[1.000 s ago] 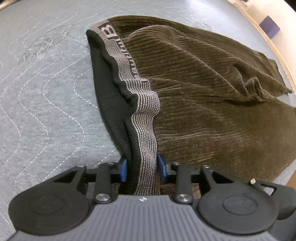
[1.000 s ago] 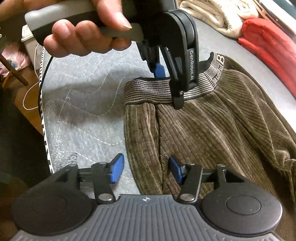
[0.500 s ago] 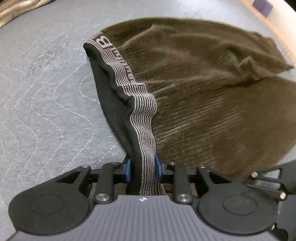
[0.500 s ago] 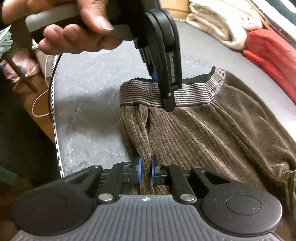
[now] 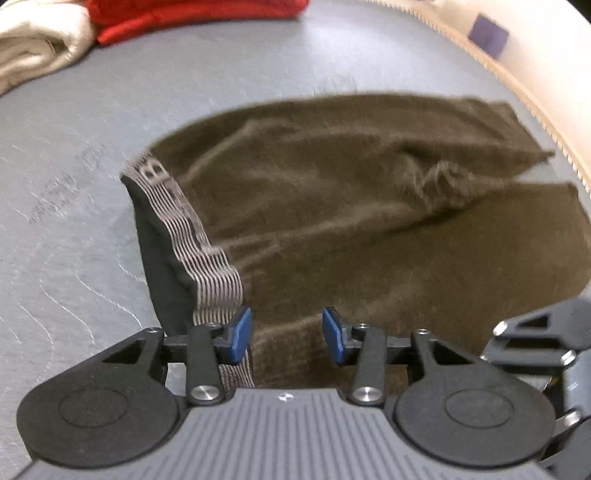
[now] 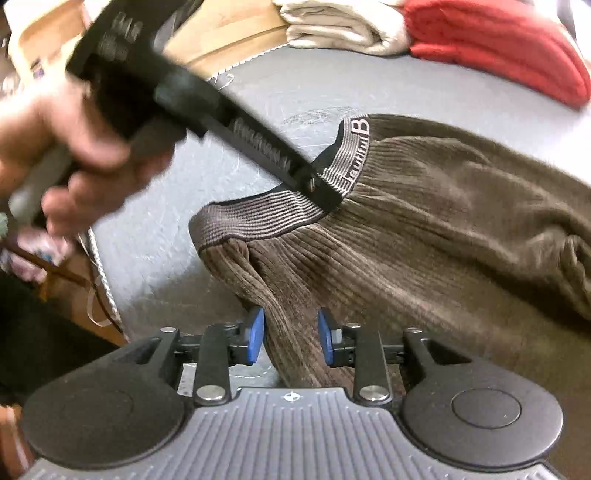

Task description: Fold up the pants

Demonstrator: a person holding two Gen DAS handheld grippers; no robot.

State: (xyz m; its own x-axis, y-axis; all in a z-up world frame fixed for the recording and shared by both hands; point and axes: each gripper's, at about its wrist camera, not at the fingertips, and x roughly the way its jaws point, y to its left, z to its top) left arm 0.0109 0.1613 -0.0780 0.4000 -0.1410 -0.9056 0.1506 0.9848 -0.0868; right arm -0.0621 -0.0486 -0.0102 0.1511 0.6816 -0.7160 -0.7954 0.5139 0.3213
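Brown ribbed pants [image 5: 369, 221] lie on the grey quilted mat [image 5: 74, 206], with a grey striped waistband [image 5: 199, 240] bearing a letter B. My left gripper [image 5: 286, 334] is open over the waistband end and holds nothing. In the right wrist view the pants [image 6: 424, 240] spread to the right and the waistband [image 6: 258, 218] curls up. My right gripper [image 6: 291, 336] is open with a fold of brown cloth lying between its blue pads. The left gripper's black body [image 6: 221, 122] crosses the waistband, blurred, held by a hand.
A folded red cloth [image 6: 498, 48] and a cream cloth [image 6: 340, 26] lie at the far side of the mat [image 6: 258, 99]. The mat's edge and a cable [image 6: 96, 291] are at the left. A pale wall edge [image 5: 517, 74] runs at the right.
Both grippers were shut on the pants half a second ago and are now open. The left gripper has let the waistband go and tilted; the view has swung toward the far cloths.
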